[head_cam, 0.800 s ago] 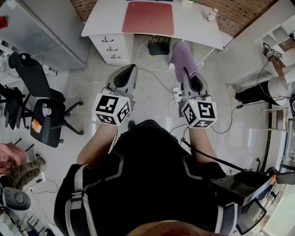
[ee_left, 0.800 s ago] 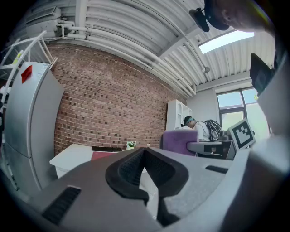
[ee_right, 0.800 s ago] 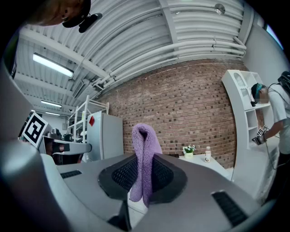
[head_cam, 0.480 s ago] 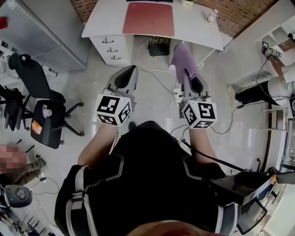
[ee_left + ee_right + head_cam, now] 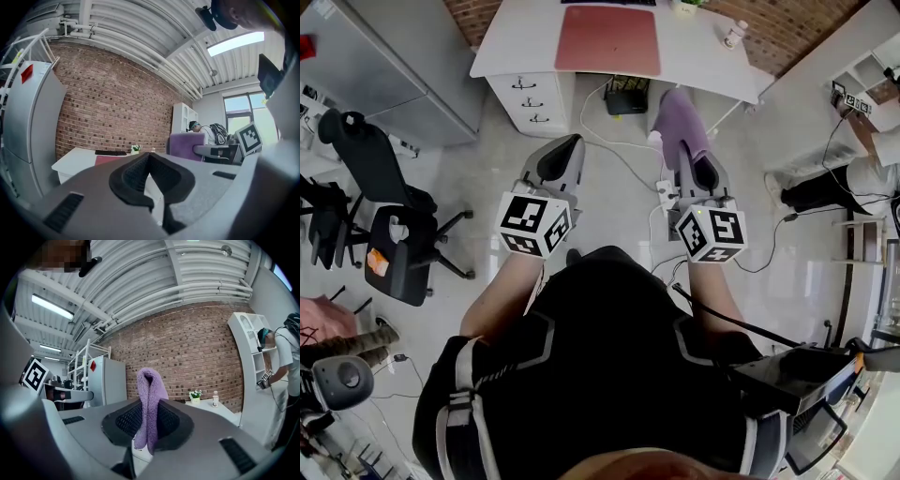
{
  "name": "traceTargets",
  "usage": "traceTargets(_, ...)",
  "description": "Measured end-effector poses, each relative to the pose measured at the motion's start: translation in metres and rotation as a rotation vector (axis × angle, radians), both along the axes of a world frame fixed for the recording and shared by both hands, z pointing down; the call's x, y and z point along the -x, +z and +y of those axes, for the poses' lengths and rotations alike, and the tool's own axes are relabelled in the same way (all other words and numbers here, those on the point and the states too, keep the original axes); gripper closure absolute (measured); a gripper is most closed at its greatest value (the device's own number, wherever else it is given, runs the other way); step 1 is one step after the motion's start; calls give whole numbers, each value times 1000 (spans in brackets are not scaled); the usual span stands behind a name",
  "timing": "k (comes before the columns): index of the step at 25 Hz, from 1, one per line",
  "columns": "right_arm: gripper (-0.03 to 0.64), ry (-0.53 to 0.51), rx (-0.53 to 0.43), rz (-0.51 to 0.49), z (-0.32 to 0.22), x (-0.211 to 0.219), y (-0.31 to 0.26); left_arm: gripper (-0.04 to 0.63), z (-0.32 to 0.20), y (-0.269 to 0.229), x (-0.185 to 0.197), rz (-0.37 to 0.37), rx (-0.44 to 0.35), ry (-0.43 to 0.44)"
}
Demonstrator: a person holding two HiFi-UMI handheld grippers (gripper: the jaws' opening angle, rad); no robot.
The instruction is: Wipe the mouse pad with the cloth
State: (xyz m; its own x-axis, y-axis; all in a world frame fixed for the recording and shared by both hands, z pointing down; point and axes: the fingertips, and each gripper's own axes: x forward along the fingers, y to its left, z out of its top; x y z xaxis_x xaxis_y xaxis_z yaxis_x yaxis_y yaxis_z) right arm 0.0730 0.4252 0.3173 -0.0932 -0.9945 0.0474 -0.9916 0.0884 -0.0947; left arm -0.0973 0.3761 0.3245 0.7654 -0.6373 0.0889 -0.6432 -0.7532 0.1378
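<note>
Cloth (image 5: 149, 394): purple, folded, pinched upright in right tongs (image 5: 148, 423), poking out past the tips.
Right tongs: clamped on cloth, held above floor (image 5: 609, 178), short of worktop.
Left tongs (image 5: 150, 161): together, nothing between them, alongside right tongs.
Mouse pad (image 5: 607, 39): red, flat on white worktop (image 5: 516, 37), ahead of both tongs, well apart from cloth.

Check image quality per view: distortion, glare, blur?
Head view: fisheye bows the desk edge; glossy floor shows sheen. Left gripper view: black vignette corners, light strip blown out, left tongs soft. Right gripper view: same vignette; cloth fairly sharp.
</note>
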Motion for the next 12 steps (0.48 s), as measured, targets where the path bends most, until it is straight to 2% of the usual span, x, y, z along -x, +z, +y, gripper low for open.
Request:
traceTargets(8, 558, 39, 8, 2, -15, 17, 3, 591, -19, 6, 25, 13, -5, 26)
traceTargets(12, 558, 61, -5, -32, -22, 23, 5, 591, -29, 15, 32, 9, 5, 52)
